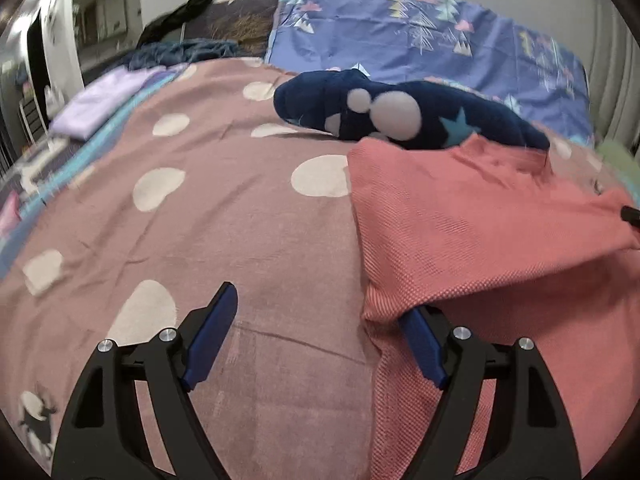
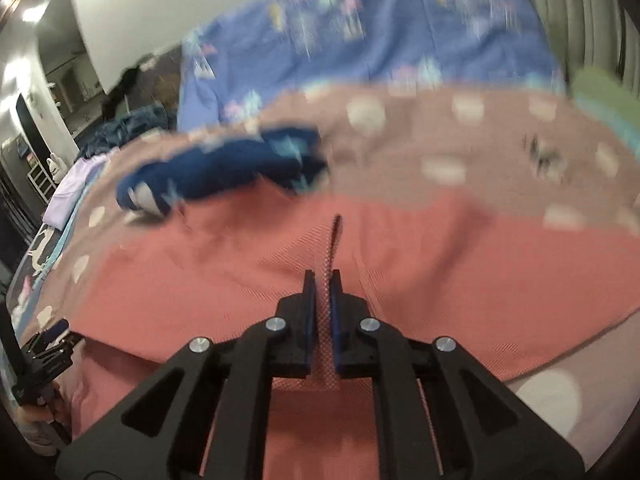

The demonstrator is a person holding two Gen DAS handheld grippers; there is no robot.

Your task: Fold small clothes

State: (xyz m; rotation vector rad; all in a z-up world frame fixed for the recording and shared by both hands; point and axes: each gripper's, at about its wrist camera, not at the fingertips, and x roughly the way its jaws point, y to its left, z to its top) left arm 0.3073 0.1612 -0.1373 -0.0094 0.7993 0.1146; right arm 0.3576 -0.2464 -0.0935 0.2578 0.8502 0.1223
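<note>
The right gripper (image 2: 323,276) has its two blue-padded fingers (image 2: 310,304) pressed nearly together, pinching a raised ridge of the coral-pink garment (image 2: 400,264); a thin pleat of the mesh-like knit stands up between the pads and runs away from them. This view is blurred, so finer detail is lost.

The left gripper (image 1: 320,316) has its fingers spread wide and holds nothing. One finger tip is tucked just under a lifted edge of the pink garment (image 1: 480,232), the other is over bare bedspread.

The garment lies on the bed, to the right in the left-wrist view, partly doubled over itself, with one flap raised like a tent. It looks light, soft and limp, with a textured weave that should grip the pads well. It will likely sag and drag rather than hold a shape, so the sensible hold is at an edge or corner, with the other side pinned or lifted at the same time.

Beyond it, touching its far edge, lies a crumpled navy garment (image 1: 400,112) with pale dots and a teal star. Both rest on a dusty-pink bedspread (image 1: 240,220) with large cream spots. Farther back are a blue patterned pillow (image 1: 420,32) and, at the left edge of the bed, a folded lilac cloth (image 1: 104,104).

No baskets, boxes or other containers are visible.
</note>
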